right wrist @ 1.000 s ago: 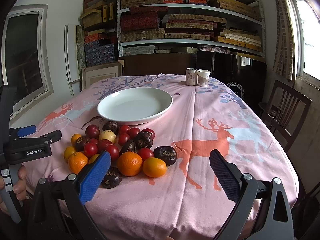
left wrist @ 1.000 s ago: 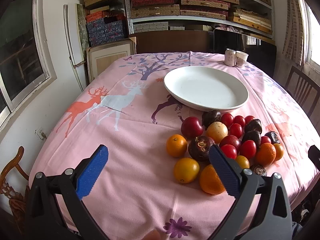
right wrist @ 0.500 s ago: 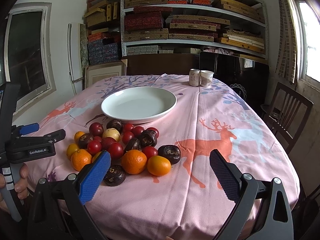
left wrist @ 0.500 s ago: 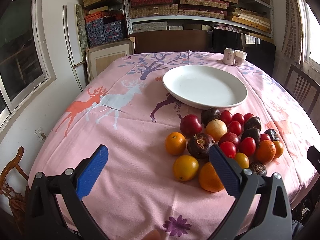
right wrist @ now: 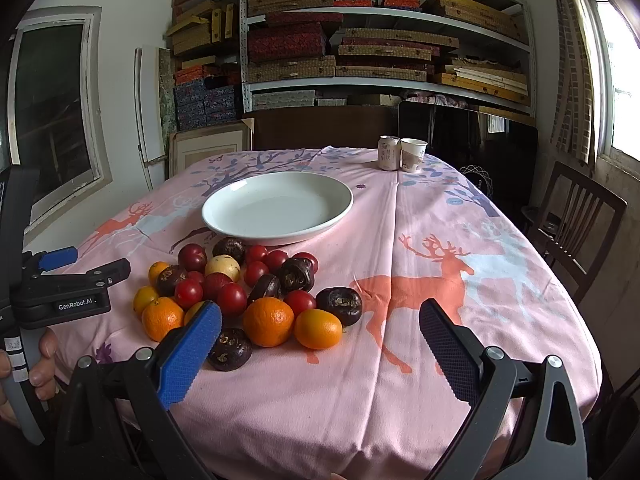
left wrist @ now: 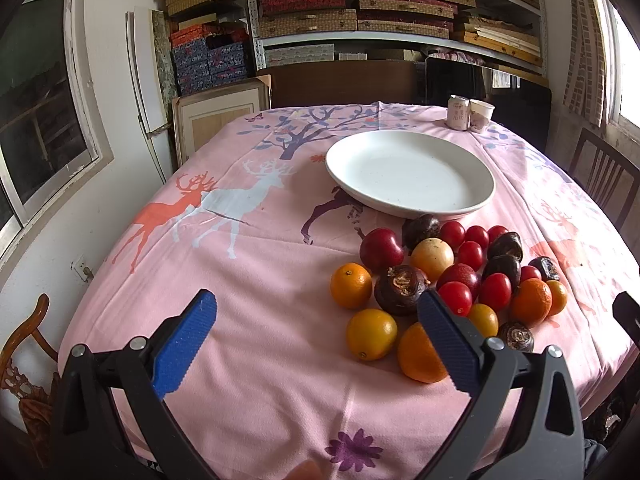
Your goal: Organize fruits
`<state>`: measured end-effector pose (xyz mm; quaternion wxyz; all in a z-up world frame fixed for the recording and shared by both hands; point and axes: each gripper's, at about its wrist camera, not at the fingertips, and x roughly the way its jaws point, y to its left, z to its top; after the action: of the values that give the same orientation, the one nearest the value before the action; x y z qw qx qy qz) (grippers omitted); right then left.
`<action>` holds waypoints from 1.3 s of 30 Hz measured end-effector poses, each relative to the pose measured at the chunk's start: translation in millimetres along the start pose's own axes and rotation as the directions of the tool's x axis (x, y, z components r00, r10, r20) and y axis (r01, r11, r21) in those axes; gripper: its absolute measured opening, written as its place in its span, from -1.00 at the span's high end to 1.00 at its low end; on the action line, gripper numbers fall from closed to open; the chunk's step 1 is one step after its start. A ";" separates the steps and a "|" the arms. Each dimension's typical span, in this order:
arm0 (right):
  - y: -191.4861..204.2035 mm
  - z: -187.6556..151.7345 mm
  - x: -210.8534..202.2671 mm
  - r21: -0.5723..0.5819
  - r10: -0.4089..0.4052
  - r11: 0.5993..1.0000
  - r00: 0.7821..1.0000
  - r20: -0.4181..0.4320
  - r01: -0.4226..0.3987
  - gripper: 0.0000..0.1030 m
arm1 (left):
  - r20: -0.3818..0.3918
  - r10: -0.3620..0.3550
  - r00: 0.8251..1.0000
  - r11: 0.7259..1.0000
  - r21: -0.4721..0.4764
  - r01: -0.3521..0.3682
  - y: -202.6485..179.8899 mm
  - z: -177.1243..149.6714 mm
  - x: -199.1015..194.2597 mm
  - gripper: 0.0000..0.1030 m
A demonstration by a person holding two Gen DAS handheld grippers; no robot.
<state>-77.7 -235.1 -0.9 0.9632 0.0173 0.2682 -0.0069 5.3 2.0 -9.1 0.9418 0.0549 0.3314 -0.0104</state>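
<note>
Since the earlier frames both grippers have been brought slightly nearer the fruit, which is seen a little larger in each view; nothing on the bench has been shifted. The left gripper (left wrist: 316, 322) is held with its jaws spread wide and nothing between them, low over the pink deer-print cloth (left wrist: 248, 264), its right finger overlapping the near edge of the fruit pile (left wrist: 448, 272) in the view. The right gripper (right wrist: 320, 330) is likewise held with jaws spread and empty, above the near side of the bench, the pile lying ahead and to its left.

The pile is made up of oranges, small red tomatoes, dark brown wrinkled fruits and one pale yellow fruit (left wrist: 432, 254), packed together and touching. An orange (left wrist: 351, 285) and a yellow-orange fruit (left wrist: 371, 334) are found on its left fringe. Just beyond the pile an empty white plate (left wrist: 472, 204) is set. At the far edge a can (right wrist: 389, 153) and a paper cup (right wrist: 413, 154) are stood side by side. A hand (right wrist: 28, 364) is seen on the left gripper's handle.
</note>
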 end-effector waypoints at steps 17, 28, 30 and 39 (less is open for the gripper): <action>1.2 -1.0 -0.8 -0.003 0.003 1.000 1.000 0.001 -0.003 -0.93 | 0.002 0.002 1.000 1.000 0.002 -0.002 1.0 -0.8 -1.6 -0.92; 1.4 -0.9 -0.6 -0.001 0.001 1.000 1.000 0.002 -0.001 -0.93 | 0.002 0.004 1.000 1.000 0.002 -0.004 1.1 -1.1 -1.6 -0.92; 1.7 -1.1 -0.6 -0.001 0.001 1.000 1.000 0.001 -0.001 -0.93 | 0.001 0.004 1.000 1.000 0.003 -0.004 1.7 -0.9 -1.6 -0.92; 1.3 -1.0 -0.3 -0.002 0.002 1.000 1.000 0.002 -0.002 -0.93 | 0.002 0.004 1.000 1.000 0.014 -0.004 2.9 -2.2 0.5 -0.92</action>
<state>-78.5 -233.7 -1.6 0.9634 0.0164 0.2674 -0.0058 4.4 5.1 -10.9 0.9418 0.0622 0.3303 -0.0111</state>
